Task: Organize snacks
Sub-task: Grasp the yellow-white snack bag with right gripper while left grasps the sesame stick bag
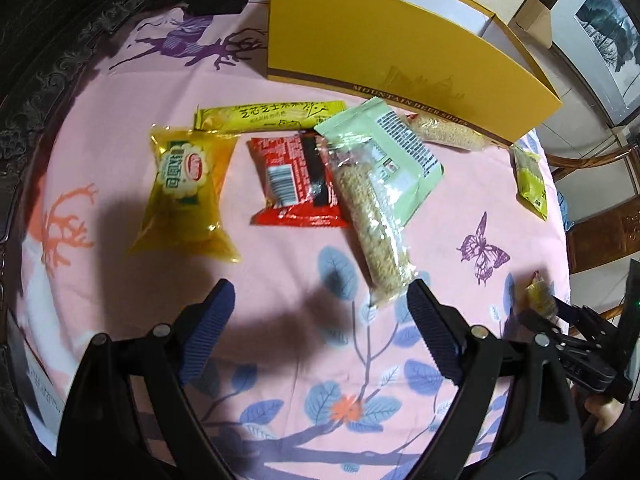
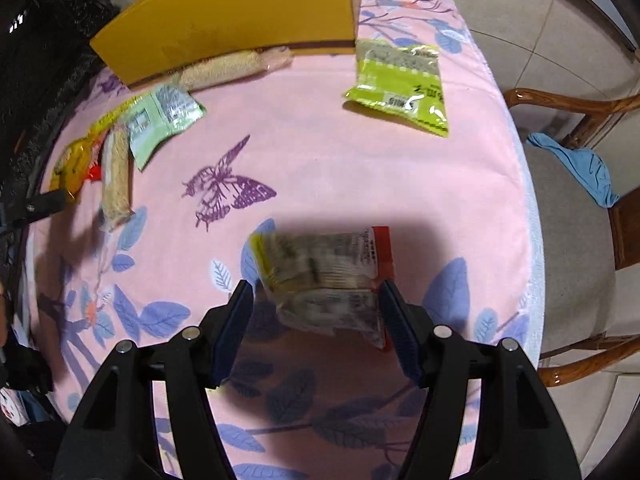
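Several snack packets lie on a pink tablecloth before a yellow box. In the left wrist view: an orange bread packet, a yellow bar, a red packet, a pale green packet and a clear grain bar. My left gripper is open and empty, near the grain bar's end. My right gripper is open around a blurred yellow and red packet; whether it touches the fingers I cannot tell. A green packet lies far right.
A second grain bar lies against the yellow box. A wooden chair with a blue cloth stands right of the table. Dark carved furniture lines the left side. The table edge is close on the right.
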### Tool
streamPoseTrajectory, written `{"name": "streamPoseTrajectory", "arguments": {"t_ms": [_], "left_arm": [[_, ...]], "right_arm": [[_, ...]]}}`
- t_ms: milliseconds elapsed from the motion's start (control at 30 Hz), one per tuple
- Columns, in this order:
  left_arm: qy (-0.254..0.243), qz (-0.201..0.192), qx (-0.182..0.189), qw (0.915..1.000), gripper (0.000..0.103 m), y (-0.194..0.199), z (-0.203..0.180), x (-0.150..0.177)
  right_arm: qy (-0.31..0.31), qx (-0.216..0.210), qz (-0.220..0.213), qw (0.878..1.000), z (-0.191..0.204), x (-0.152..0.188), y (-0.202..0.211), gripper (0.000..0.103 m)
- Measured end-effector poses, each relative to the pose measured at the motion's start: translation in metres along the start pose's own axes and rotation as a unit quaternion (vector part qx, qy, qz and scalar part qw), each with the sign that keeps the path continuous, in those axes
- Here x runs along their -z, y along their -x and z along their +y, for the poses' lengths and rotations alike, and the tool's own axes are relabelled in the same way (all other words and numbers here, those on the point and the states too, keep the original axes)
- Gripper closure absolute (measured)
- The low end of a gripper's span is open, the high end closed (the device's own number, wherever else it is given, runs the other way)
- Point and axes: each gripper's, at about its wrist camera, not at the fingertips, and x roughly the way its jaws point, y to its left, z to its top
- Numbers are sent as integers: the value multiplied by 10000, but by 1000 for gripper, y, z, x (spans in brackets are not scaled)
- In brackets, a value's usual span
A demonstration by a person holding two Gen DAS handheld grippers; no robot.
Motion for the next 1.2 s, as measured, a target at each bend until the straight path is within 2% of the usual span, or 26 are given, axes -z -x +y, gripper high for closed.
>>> {"name": "streamPoseTrajectory", "arguments": {"t_ms": [67,133,167,200,367,567,633,700,967,1067,1100,1200], "left_arm": [[-3,4,7,10000,14,1,-3,-1],[-35,15,25,10000,14,1,-6,0],[-49,19,30,10000,14,1,-8,0],[-60,29,46,10000,14,0,-10,1],[-32,100,74,9999,14,-9,-16,0],[390,95,36,9992,14,-31,-20,-11],[554,164,37,9983,17,-41,-21,-14],[688,227,0,9974,28,-51,-22,-17],[688,-46,-309,9971,29,-59,-35,-25],[528,-238,-522,9970,60,-60,-41,-28],[471,-268,-532,9971,74,-60,-42,-29],[384,-327,-528,9973,74,-61,-42,-30]], "right_arm": [[32,208,-92,9997,3,0,-4,37],[70,356,-207,9991,5,0,-3,53],[91,396,-260,9988,5,0,-2,65],[52,311,-278,9991,3,-1,-1,71],[-79,145,-442,9989,2,2,13,73],[-15,-65,-452,9990,16,7,24,73],[0,-114,-445,9989,19,7,25,73],[-7,-162,-459,9988,20,6,26,73],[-45,-205,-499,9985,26,4,32,73],[-40,-224,-493,9985,29,5,32,73],[-30,-231,-493,9985,30,6,32,73],[-19,-246,-499,9984,31,6,33,73]]}}
